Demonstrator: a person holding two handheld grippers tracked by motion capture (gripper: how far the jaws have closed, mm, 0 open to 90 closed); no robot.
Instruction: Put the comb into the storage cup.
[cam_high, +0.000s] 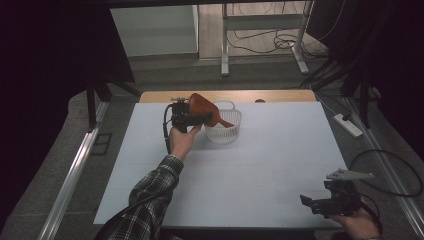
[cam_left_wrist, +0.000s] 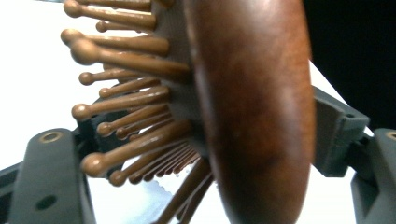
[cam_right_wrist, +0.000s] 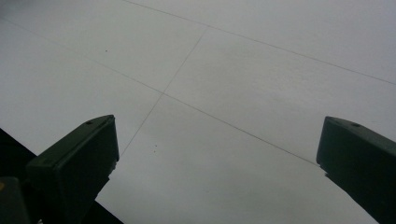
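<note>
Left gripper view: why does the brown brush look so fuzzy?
In the left gripper view the brown wooden bristle hairbrush sits very near the lens, so it blurs; in the high view it is small but sharper, with dark, dim surroundings around the lit white table.

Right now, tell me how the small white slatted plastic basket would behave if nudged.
The small white slatted plastic basket looks thin-walled, so probably light and apt to slide on the smooth white table. Its low, wide shape likely resists tipping.

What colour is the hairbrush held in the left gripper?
The hairbrush is reddish-brown wood, bristles included; the left gripper view shows it best.
</note>
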